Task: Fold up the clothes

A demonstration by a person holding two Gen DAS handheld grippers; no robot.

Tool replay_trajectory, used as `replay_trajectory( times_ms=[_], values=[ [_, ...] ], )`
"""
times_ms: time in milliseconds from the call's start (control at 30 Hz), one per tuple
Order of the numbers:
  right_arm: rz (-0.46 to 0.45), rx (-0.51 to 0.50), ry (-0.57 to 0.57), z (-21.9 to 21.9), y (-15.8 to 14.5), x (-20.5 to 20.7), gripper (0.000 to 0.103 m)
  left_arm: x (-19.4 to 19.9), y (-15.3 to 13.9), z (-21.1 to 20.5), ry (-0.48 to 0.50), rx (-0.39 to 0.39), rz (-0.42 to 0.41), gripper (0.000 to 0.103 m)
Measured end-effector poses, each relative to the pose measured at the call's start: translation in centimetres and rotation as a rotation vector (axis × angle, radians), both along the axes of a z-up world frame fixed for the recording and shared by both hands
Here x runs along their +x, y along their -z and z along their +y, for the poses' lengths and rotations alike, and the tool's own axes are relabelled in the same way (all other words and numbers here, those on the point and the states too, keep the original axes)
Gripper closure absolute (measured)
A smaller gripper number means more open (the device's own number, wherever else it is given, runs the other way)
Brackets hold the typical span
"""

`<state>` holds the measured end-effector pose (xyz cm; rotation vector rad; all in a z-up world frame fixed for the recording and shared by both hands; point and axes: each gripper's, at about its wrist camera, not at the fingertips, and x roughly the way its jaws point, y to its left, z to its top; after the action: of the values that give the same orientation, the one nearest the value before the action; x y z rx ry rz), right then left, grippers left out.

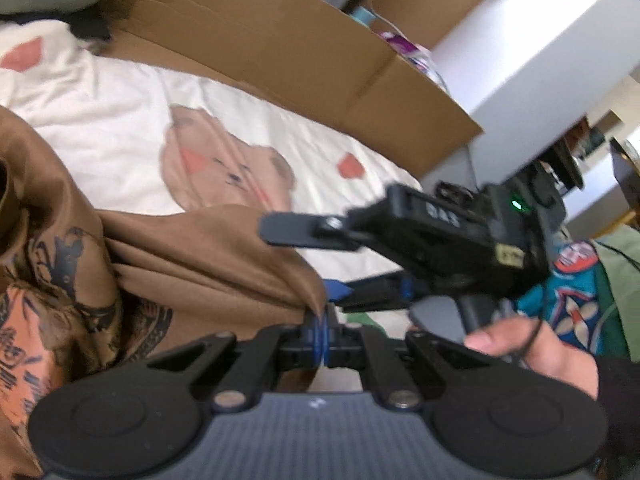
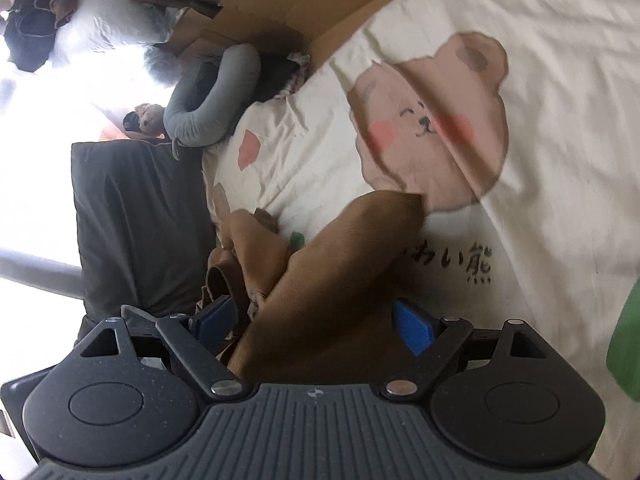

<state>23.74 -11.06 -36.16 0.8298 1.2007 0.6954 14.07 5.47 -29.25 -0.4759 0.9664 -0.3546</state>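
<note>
A brown shirt [image 1: 200,256] with an orange and black print lies bunched on the cream bear-print sheet [image 1: 120,108]. My left gripper [image 1: 320,326] is shut on a pointed corner of this shirt, the blue pads pressed together on the cloth. In the left wrist view my right gripper [image 1: 316,264] hovers just beyond that corner, its jaws spread apart. In the right wrist view the right gripper [image 2: 312,320] stands open, with a fold of the brown shirt [image 2: 340,264] lying between its blue pads [image 2: 412,328] but not clamped.
A large cardboard box [image 1: 280,44] runs along the far side of the bed. A grey curved pillow [image 2: 212,96] and a dark cushion [image 2: 140,220] lie at the bed's end. A hand [image 1: 532,348] holds the right gripper. Something green [image 2: 626,336] sits at the right edge.
</note>
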Motion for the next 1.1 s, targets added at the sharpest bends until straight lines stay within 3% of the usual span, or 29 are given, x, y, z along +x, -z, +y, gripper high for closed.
replay_trajectory(
  times_ms=[100, 133, 167, 267, 400, 500, 633, 900, 1000, 1100],
  values=[
    [0.031, 0.012, -0.017, 0.0, 0.5, -0.3, 0.026, -0.3, 0.1, -0.6, 0.032, 0.002, 0.008, 0.102],
    [0.040, 0.013, -0.023, 0.0, 0.7, -0.4, 0.044, -0.2, 0.2, -0.6, 0.034, 0.000, 0.017, 0.101],
    [0.039, -0.007, -0.032, -0.1, 0.6, -0.8, 0.071, -0.2, 0.4, -0.7, 0.042, 0.001, 0.033, 0.101],
    [0.030, -0.061, -0.048, -0.5, 0.0, -2.0, 0.099, -0.1, 1.0, -1.2, 0.085, 0.020, 0.074, 0.095],
    [-0.010, -0.157, -0.034, -1.9, -1.5, -2.8, 0.101, -0.4, 0.8, -1.2, 0.096, 0.035, 0.084, 0.078],
    [-0.022, -0.197, 0.007, -3.6, -2.3, -3.0, 0.103, -0.5, 0.4, -0.6, 0.067, 0.056, 0.077, 0.060],
    [-0.046, -0.229, 0.044, -5.5, -3.6, -3.2, 0.103, -0.4, 0.3, 0.5, 0.018, 0.105, 0.071, 0.050],
    [-0.071, -0.292, 0.226, -13.0, -5.7, -4.5, 0.103, -0.5, 1.3, 2.8, -0.072, 0.194, 0.108, 0.047],
    [-0.031, -0.275, 0.296, -15.7, -5.1, -5.3, 0.103, -0.4, 1.6, 3.5, -0.094, 0.226, 0.126, 0.047],
    [-0.025, -0.272, 0.311, -16.2, -4.5, -5.7, 0.103, -0.5, 1.6, 4.4, -0.122, 0.257, 0.135, 0.041]
  ],
)
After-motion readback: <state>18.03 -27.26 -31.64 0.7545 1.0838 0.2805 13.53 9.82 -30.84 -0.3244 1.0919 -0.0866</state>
